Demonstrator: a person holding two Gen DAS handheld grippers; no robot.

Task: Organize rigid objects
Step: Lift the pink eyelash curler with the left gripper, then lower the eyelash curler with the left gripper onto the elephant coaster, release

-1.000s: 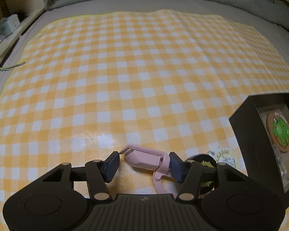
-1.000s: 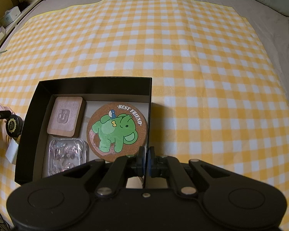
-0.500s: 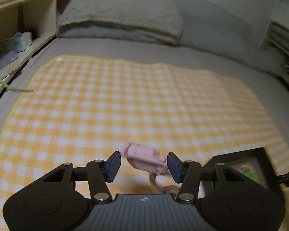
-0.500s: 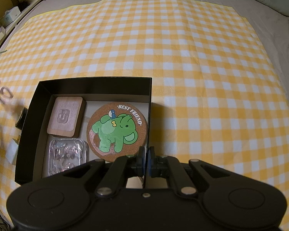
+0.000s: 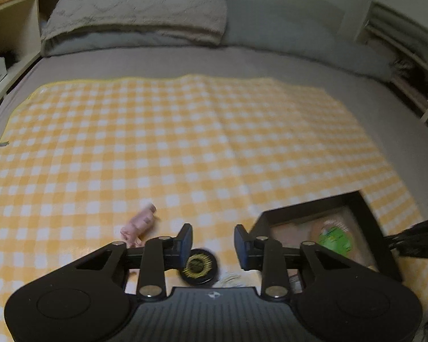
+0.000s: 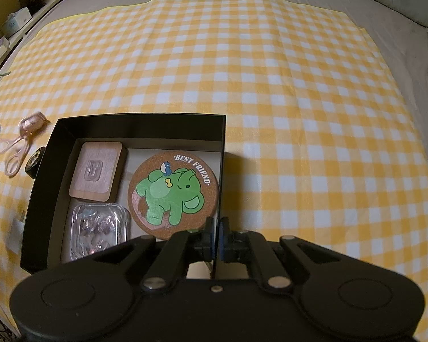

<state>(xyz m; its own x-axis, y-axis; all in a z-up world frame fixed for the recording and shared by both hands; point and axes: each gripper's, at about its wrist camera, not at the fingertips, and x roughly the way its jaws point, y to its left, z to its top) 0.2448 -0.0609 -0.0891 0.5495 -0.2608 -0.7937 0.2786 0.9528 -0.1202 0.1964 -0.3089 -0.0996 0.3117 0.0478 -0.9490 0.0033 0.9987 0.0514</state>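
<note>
Left gripper [image 5: 213, 242]: jaws closing, nothing between. Right gripper [image 6: 215, 239]: we log jaws clamped on the black box [image 6: 139, 128] wall. Pink eyelash curler [image 6: 17, 145] lies on the checked cloth [image 6: 271, 85], beside a black round case [image 5: 198, 266], left of the box.

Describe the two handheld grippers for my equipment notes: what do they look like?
Both the left gripper and the right gripper are matte black plastic: a wide ribbed body, round embossed discs at each side, linkage arms with silver pivot screws, and dark blue finger pads. The left body bears a small pale logo. No hands or sleeves show.
</note>
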